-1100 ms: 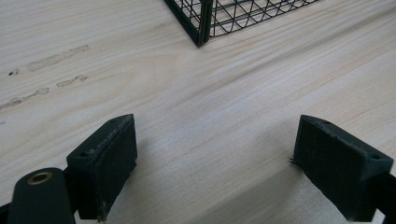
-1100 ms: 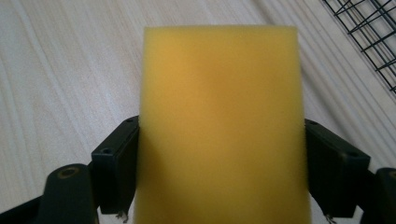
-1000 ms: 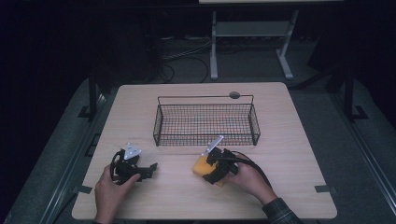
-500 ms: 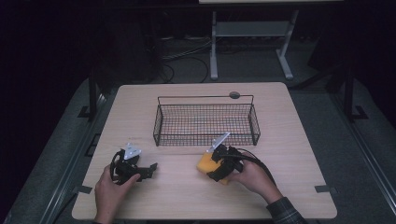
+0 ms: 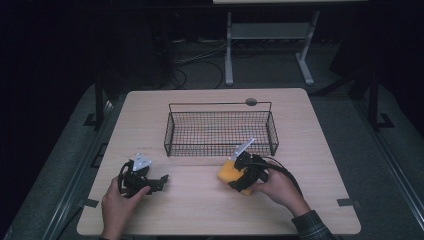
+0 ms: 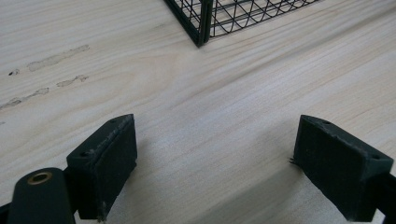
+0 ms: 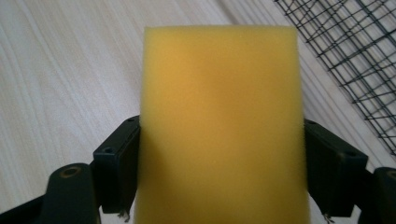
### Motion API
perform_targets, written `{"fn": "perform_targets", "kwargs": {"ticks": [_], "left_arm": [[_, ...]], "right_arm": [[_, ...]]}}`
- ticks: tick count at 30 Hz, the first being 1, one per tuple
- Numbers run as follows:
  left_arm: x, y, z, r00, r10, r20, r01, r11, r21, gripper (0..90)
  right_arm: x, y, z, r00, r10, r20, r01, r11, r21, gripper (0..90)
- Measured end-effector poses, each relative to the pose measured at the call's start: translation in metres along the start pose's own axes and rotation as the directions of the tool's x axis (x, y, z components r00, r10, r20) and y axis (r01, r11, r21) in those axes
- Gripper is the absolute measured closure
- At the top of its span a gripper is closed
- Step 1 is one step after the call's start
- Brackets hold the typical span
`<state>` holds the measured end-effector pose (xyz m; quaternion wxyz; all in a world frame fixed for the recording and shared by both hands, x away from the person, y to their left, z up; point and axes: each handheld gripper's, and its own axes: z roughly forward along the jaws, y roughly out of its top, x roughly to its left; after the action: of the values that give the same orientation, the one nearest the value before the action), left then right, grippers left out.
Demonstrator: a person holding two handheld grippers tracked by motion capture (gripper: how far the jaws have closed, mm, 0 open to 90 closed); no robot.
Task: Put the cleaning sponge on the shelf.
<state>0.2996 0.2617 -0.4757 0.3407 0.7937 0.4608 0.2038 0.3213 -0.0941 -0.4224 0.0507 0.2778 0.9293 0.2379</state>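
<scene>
Lifted slightly toward the basket [image 5: 220,127], the right tool [image 5: 239,176] clamps the soft, light yellow sponge [image 7: 219,126] by its sides.

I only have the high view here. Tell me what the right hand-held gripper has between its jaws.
Observer: The right hand-held gripper holds a yellow sponge; in the right gripper view both jaws press its sides.
Operator: Report the left one.
Observer: The left hand-held gripper is open, its jaws wide apart with bare table between them.
Operator: Say what lies ahead of it.
Observer: A corner of the black wire basket stands just beyond its jaws in the left gripper view.
</scene>
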Motion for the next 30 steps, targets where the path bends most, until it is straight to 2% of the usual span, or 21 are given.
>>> {"fn": "perform_targets", "kwargs": {"ticks": [17, 30], "left_arm": [[0.000, 0.000, 0.000, 1.0000, 0.000, 0.000, 0.000, 1.0000, 0.000, 12.6], [0.000, 0.000, 0.000, 1.0000, 0.000, 0.000, 0.000, 1.0000, 0.000, 12.6]], "right_arm": [[-0.011, -0.008, -0.020, 0.9996, 0.021, 0.019, -0.021, 1.000, -0.008, 23.3], [-0.022, -0.021, -0.039, 0.9970, 0.066, 0.041, -0.065, 0.998, -0.016, 23.5]]}}
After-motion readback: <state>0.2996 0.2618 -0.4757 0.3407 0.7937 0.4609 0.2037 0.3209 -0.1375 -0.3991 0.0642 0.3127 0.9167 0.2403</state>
